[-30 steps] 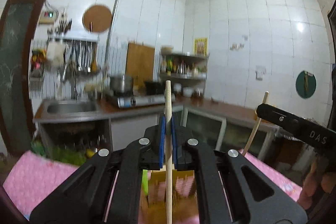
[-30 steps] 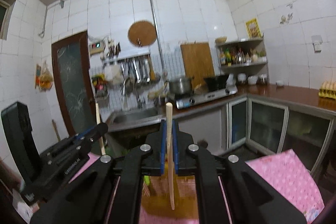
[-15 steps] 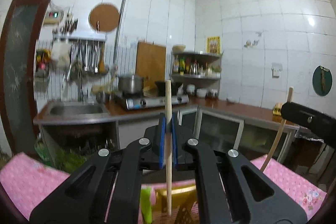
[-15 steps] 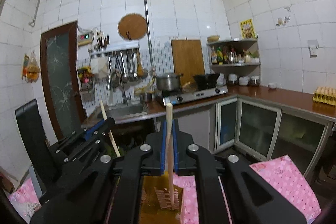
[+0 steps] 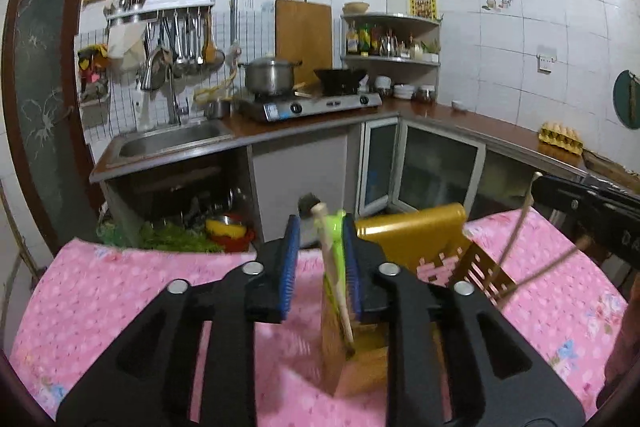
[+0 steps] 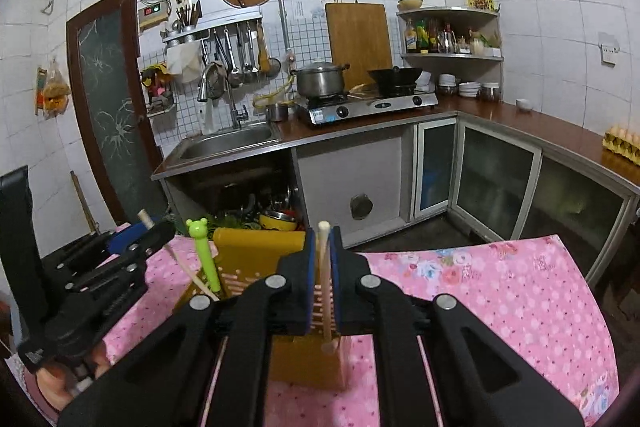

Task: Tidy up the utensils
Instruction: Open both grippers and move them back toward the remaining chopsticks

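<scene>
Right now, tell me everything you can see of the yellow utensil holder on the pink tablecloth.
The yellow utensil holder looks like plastic: an upright box with a taller solid back wall and slotted sides. It stands on the pink floral tablecloth, just ahead of both claws. A green bear-topped utensil stands in it, and two pale wooden chopsticks lean inside, one between the left claw pads, one between the right claw pads. Both claws' jaws have just been opening. Its base is hidden behind the claws.

Left tongs, jaws just opening, chopstick leaning into yellow holder.
</scene>
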